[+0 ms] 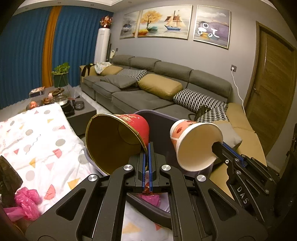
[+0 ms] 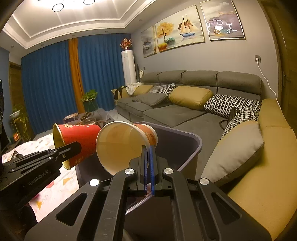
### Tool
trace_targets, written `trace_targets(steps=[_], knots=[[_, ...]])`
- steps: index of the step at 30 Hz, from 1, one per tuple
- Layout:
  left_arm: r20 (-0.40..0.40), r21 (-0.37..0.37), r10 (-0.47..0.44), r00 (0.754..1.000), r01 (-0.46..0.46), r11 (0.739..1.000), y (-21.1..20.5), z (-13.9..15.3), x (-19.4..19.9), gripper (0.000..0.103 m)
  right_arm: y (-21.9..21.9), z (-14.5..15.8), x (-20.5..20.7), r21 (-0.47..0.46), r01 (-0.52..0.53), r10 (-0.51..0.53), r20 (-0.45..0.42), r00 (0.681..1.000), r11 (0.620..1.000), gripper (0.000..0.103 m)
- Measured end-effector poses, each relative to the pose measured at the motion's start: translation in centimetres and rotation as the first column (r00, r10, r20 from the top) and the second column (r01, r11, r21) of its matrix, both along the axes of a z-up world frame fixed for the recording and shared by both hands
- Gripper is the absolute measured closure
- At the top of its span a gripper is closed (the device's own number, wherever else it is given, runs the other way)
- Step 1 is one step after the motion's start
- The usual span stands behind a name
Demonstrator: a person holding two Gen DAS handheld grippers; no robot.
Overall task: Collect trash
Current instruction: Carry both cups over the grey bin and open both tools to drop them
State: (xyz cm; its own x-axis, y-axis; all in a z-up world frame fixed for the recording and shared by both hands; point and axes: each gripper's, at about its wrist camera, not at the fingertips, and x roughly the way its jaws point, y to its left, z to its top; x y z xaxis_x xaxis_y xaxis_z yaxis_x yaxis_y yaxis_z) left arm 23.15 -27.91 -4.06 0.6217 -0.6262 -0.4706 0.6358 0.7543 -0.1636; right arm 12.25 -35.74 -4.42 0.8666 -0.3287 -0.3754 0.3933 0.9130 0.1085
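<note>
Dim warm indoor light from ceiling spots (image 2: 89, 1), which blow out. Glare on framed picture (image 1: 211, 27). Heavy fisheye bending and dark vignette at edges; focus sharp.

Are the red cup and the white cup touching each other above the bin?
Apart. In the left wrist view the red cup and the white cup show the dark inside wall of the bin between them, each held by its own claw.

- left gripper (image 1: 148, 148): matte black linkage, blue finger pads, silver round pivot screws
- right gripper (image 2: 149, 150): same build; white "DAS" lettering on its side
</note>
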Motion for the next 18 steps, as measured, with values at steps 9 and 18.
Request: trace_targets(steps=[9,18], knots=[[-0.019,0.011,0.000,1.000,0.000,1.000,-0.4,-0.6,0.4,0.101,-0.4,-0.8,0.4,0.019,-0.009,0.010,-0.030,0.999,1.000,0.098],[-0.045,0.021,-0.022,0.999,0.023,1.000,-0.9,-1.2,0.8,0.101,-0.5,-0.8,-0.3,0.026,0.010,-0.009,-0.032,0.999,1.000,0.069]])
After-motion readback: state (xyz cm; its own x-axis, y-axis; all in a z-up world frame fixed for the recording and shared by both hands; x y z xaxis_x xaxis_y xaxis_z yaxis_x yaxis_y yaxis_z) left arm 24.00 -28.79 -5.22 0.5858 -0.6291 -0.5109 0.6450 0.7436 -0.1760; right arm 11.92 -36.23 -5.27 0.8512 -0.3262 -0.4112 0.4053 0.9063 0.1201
